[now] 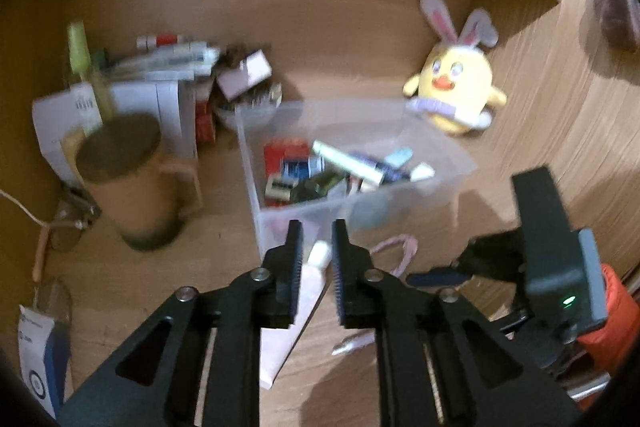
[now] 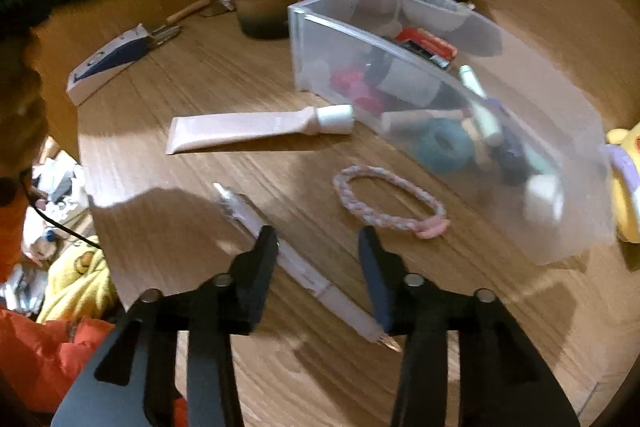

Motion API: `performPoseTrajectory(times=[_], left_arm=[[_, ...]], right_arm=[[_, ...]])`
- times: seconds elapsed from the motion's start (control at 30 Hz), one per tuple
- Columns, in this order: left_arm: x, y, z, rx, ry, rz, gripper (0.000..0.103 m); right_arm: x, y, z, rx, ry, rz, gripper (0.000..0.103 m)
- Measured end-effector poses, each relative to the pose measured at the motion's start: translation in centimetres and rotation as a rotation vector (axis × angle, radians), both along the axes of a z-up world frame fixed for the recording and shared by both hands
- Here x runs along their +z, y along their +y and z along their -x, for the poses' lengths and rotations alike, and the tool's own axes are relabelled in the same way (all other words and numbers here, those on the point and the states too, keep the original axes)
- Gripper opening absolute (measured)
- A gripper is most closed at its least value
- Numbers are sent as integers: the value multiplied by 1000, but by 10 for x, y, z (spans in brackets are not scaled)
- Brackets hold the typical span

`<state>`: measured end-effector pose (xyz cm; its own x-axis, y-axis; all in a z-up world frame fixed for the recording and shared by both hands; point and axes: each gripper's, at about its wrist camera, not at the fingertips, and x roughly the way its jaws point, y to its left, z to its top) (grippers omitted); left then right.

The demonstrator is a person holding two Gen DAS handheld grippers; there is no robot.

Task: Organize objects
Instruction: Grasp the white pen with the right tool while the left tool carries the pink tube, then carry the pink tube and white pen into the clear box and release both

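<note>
A pale pink tube with a white cap lies flat on the wooden table beside the clear bin, which holds several small items. My left gripper hovers over the tube, its jaws a narrow gap apart; the cap shows through the gap and the pads do not press on it. A white pen lies slantwise under my right gripper, which is open with its fingers either side of the pen. A braided pink hair tie lies between pen and bin.
A yellow plush chick sits past the bin. A brown mug, stacked boxes and papers, glasses and a blue-white box crowd the left. An orange sleeve shows.
</note>
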<state>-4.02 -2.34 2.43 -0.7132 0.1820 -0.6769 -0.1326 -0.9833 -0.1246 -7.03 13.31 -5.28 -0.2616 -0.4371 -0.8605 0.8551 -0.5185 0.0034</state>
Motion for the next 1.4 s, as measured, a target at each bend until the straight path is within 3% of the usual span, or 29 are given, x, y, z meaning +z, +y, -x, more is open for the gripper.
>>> performPoseTrajectory(times=[0.07,0.17,0.3,0.4,0.47,0.57,0.6,0.97,1.13,1.4], left_arm=[[-13,-1,4,-4,-40,1,28],[-34,-2,12,-6,-99,16,30],[-57,-3,24,-9,-169,7,30],[-66,-1,29,-18,-197,1,30],[-68,2,32,-26,-202,2,36],[-70,6,36,-37,-199,-2,51],[-70,7,38,-40,-197,1,51],[-86,21,58,-64,-220,54,50],[-88,23,56,-54,-197,78,27],[-75,20,40,-13,-155,78,22]], right_arm=[[-1,-1,-3,12,-2,-2,41],[-10,-2,-10,31,3,-39,41],[-11,4,-10,6,-10,-11,39],[-11,8,-12,-6,-1,-4,27],[-10,12,-16,-13,-4,-3,15],[-9,19,-21,-30,-16,10,11],[-10,22,-23,-41,-23,20,11],[9,76,-40,-190,-8,110,10],[30,91,-31,-254,26,176,10],[49,90,-17,-277,77,242,10]])
